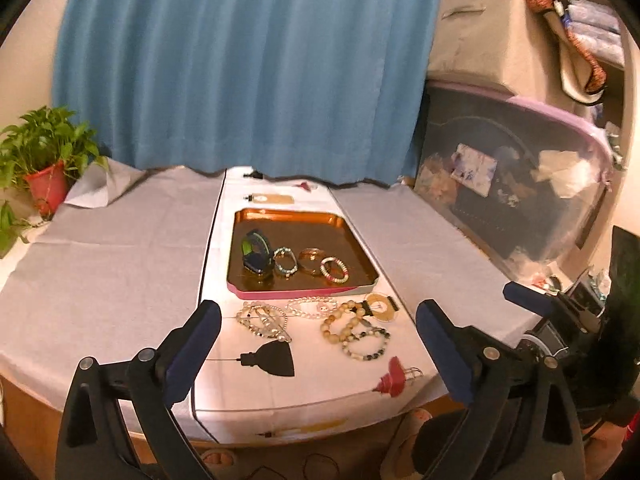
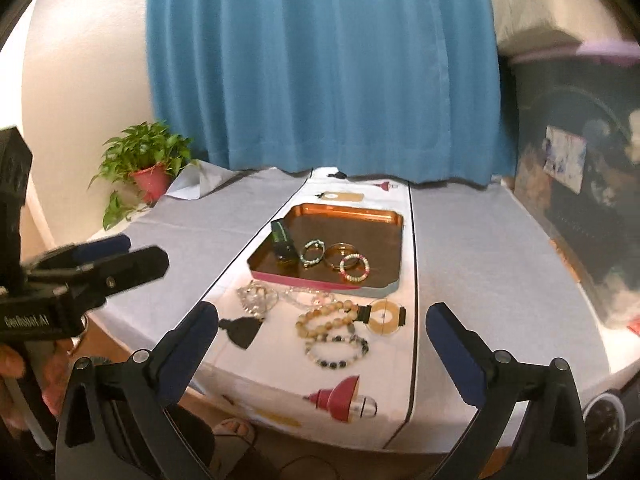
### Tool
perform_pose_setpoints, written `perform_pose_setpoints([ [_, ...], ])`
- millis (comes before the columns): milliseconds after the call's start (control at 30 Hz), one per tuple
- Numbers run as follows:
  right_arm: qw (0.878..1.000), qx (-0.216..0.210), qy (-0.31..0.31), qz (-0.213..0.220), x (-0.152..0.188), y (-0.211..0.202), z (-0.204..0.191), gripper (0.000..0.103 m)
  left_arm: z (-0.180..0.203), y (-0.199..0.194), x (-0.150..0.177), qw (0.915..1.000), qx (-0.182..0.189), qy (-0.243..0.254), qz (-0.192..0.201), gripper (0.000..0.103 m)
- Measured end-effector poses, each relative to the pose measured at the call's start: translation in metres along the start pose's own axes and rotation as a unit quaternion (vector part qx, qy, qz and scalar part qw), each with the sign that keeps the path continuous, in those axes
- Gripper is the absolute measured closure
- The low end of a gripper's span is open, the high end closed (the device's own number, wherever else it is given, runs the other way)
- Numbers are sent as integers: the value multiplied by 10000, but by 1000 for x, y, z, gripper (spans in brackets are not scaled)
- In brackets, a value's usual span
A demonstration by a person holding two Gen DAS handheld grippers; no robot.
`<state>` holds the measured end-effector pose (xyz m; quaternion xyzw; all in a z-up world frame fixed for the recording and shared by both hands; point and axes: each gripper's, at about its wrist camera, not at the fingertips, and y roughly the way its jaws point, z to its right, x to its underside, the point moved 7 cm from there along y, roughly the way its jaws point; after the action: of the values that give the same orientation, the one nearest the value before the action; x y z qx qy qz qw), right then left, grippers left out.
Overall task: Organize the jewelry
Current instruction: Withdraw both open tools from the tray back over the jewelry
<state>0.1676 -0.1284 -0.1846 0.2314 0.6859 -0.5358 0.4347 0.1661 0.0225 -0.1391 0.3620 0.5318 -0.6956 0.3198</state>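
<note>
Left wrist view: the left gripper fills the lower frame with its blue-padded fingers spread wide and nothing between them. At the right edge the right gripper enters sideways; its opening cannot be judged here. A clear plastic storage bin with a pink lid and a beige fabric box stacked on it occupy the upper right; the right wrist view shows only a blurred part of that bin.

Right wrist view: the right gripper also stands spread and empty. The left gripper crosses the left edge, with the person's hand under it at lower left, which the other view lacks.

Both views: a copper-coloured rectangular metal tray with a pink front wall sits at frame centre on a white printed table runner. Inside lie a black-and-green watch, a turquoise bead bracelet, a gold bangle and a pink-and-white bead bracelet. Just below the tray, on the runner, lie a pale pearl strand, a clear bead bracelet, an amber round-bead bracelet and a black-and-white bead bracelet. A potted green plant in a red pot stands at left, before a blue curtain.
</note>
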Motion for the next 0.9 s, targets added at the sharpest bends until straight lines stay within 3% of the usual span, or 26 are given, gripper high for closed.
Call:
perform_pose_setpoints([
  [333,9991,-238,-65,342,-15,-44,-17,0,-2,-44,-10,9982,25,245,550,4],
  [533,9996,106,-108,232,6,-11,-5,0,-34,-10,17,9993,-159,91,339,4],
  [633,9995,-199,236,34,21,14,9,0,-47,11,34,9996,-213,-34,158,4],
  [733,9983,-462,346,-13,32,32,19,0,-54,35,50,9998,-42,-167,-44,9],
  [833,9986,-492,143,-163,42,53,22,0,-47,61,61,9992,210,-63,-321,26],
  [900,9981,-510,25,-341,50,69,23,1,-39,85,68,9969,398,50,-676,52],
])
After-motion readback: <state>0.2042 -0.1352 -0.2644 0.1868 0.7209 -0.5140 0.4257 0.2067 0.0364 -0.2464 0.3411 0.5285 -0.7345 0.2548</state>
